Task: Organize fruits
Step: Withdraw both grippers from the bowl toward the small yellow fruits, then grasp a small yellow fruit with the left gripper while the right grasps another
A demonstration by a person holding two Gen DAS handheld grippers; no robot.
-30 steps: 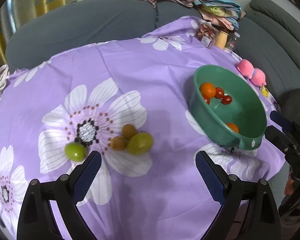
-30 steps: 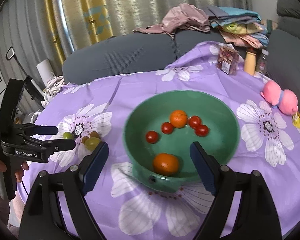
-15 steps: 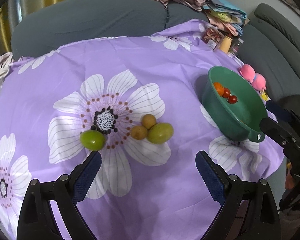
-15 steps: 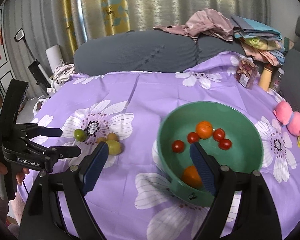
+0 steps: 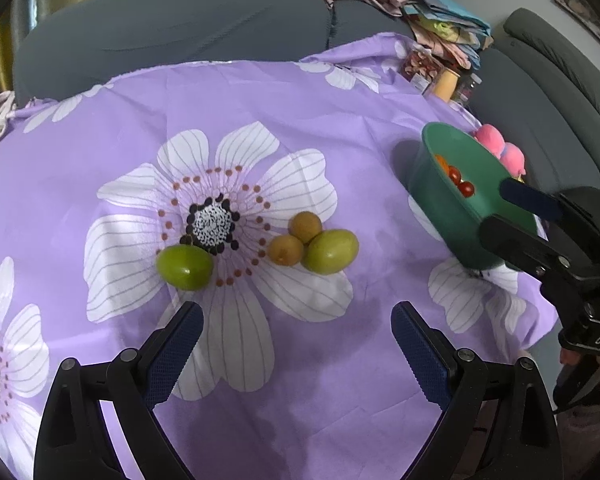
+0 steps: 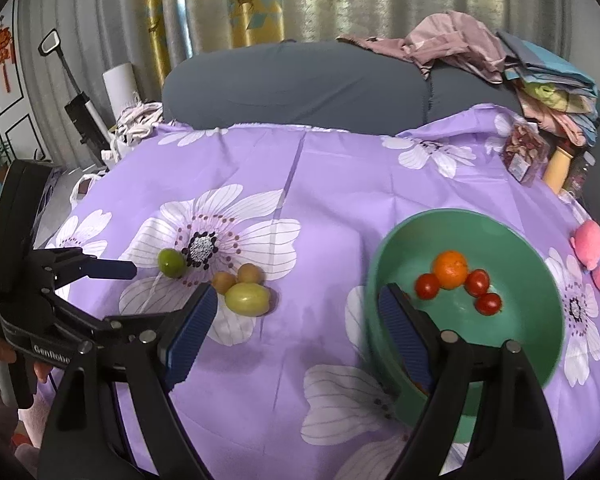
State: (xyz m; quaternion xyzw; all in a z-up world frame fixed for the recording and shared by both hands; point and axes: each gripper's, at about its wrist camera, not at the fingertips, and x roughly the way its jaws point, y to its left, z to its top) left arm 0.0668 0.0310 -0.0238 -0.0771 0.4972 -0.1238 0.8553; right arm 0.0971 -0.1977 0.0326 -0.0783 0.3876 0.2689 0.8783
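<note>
Four fruits lie loose on the purple flowered tablecloth (image 5: 260, 92) of the tabletop: a lone round green fruit (image 5: 185, 267) on the big white flower print, and just beside it a cluster where a larger yellow-green oval fruit (image 5: 331, 251) touches two small tan round fruits (image 5: 296, 239). The green plastic bowl (image 6: 532, 360) stands well apart toward the tabletop's edge and holds an orange (image 6: 450, 269) and several red cherry tomatoes (image 6: 478, 282)

Our left tool (image 5: 296, 344) hangs released, jaws wide and empty, short of the loose fruits; our right tool (image 6: 296, 332) is likewise spread and empty, between the cluster and the bowl

We judge the step to be picking a loose fruit for the bowl. We would take the lone green one first, since it has room on all sides. Centre it between the pads, come down steeply, and close gently: these round fruits will likely roll if one pad nudges first. In the cluster, take the oval fruit from its outer side so the two tan ones stay put
</note>
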